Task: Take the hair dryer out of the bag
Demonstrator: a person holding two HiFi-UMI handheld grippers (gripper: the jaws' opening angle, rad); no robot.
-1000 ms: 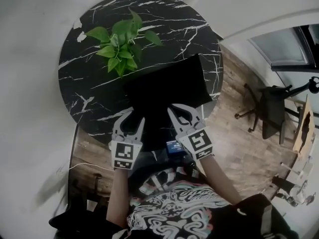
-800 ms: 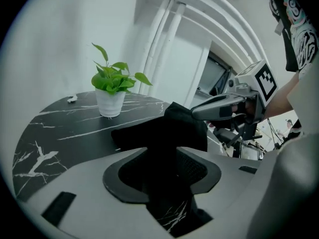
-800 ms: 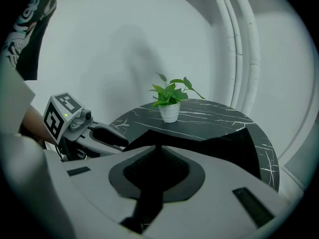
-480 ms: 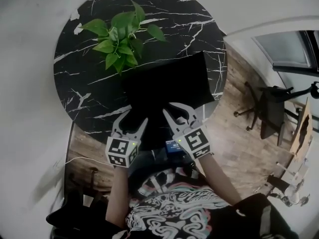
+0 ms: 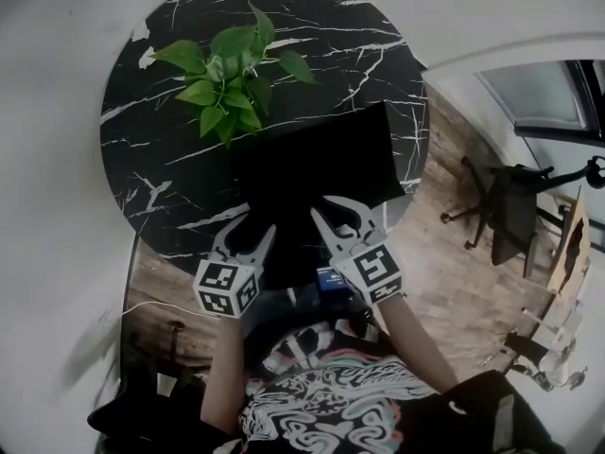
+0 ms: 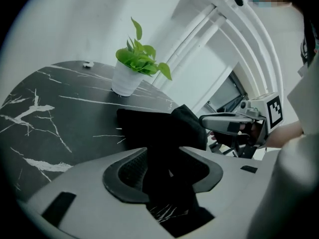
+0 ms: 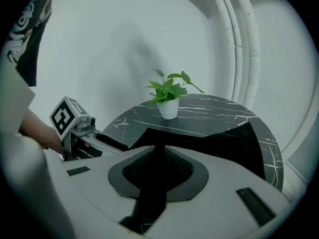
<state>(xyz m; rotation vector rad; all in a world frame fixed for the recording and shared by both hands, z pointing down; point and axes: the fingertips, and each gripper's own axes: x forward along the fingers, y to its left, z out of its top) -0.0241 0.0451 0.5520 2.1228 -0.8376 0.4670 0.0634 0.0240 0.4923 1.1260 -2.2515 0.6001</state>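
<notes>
Right gripper (image 7: 157, 158) pinches bag (image 5: 321, 164) edge; left gripper (image 6: 167, 168), jaws just narrowing, straddles it unclamped.

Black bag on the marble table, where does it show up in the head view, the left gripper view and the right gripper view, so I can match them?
Head view: black bag at centre, on the near right part of the round table.
Left gripper view: centre, running down to the bottom edge.
Right gripper view: centre to right, below mid-height.
Shared landmark: the potted plant, beyond the bag in every view.
</notes>
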